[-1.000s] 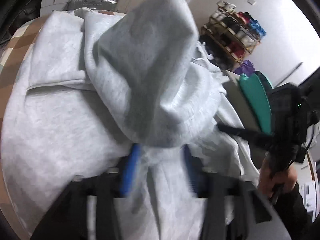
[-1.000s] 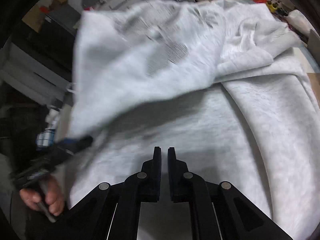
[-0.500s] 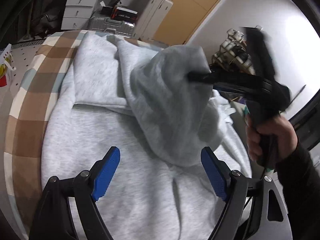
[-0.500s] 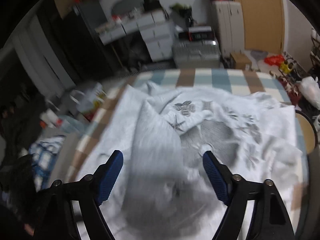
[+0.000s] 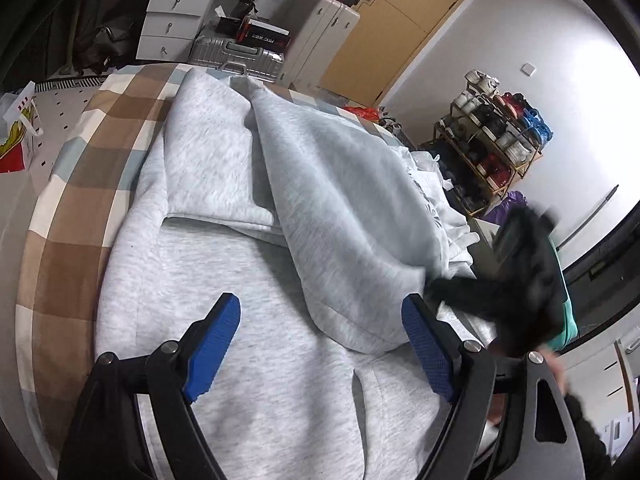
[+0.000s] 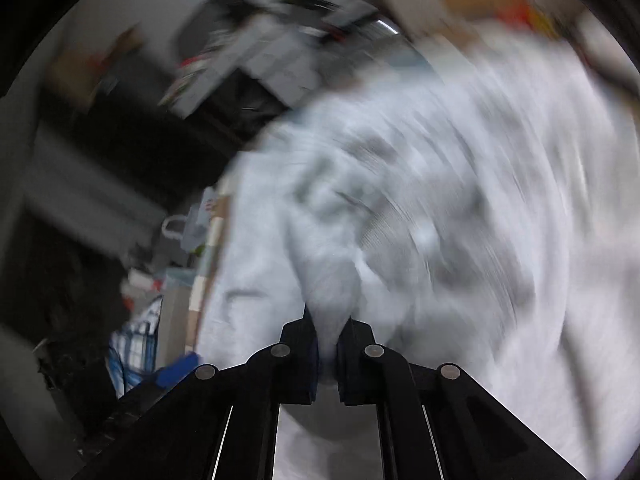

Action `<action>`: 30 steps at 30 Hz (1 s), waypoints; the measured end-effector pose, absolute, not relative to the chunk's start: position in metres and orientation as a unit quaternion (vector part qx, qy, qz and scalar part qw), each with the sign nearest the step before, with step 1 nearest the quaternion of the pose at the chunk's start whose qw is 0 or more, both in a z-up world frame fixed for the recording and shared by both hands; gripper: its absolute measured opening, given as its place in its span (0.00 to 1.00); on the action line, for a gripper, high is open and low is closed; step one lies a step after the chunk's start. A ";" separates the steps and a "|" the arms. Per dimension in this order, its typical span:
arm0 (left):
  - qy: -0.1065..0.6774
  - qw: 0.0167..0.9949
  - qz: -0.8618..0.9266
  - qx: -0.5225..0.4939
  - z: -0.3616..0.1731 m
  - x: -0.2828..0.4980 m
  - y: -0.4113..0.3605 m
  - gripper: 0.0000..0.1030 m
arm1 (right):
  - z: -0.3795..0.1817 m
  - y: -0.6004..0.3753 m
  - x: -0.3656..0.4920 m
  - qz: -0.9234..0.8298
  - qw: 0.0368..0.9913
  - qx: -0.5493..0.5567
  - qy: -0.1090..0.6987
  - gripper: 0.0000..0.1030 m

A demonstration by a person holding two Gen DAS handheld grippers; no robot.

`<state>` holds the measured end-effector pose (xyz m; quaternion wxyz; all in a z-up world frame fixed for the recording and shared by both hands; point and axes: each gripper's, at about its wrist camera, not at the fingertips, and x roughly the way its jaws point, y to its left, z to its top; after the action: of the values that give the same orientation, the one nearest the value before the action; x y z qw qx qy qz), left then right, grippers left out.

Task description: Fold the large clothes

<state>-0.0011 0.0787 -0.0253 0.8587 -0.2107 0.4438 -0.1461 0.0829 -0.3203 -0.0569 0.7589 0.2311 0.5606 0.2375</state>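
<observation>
A large light grey sweatshirt [image 5: 240, 360] lies spread on a bed with a checked cover [image 5: 80, 200]. One part of it [image 5: 340, 200] is folded over its middle. My left gripper [image 5: 320, 304] hangs open just above the cloth, its blue pads [image 5: 212, 344] wide apart and holding nothing. My right gripper [image 5: 434, 282] shows as a blurred black shape at the lower edge of that fold. In the heavily blurred right wrist view, my right gripper [image 6: 328, 320] is shut on a pinch of the grey sweatshirt [image 6: 400, 220].
Beyond the bed's far end stand a silver suitcase [image 5: 236, 52], white drawers [image 5: 172, 20] and a wooden door [image 5: 400, 28]. A shoe rack [image 5: 496, 140] is at the right wall. A paper bag [image 5: 16, 136] sits on the floor at left.
My left gripper let go of the cloth and opened wide. My right gripper, which held the fold up, opened, swung down to the fold's lower edge and shut on cloth. The fold now lies flatter.
</observation>
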 end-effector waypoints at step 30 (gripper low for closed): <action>0.588 0.776 -0.215 -0.075 -0.096 0.168 -0.053 0.28 | 0.016 -0.458 0.040 0.162 0.845 0.321 0.396 0.49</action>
<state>0.1677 -0.0534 -0.0960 0.7759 -0.0752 0.5882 -0.2150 0.0401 -0.4576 0.0155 0.8449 0.3208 0.3962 0.1621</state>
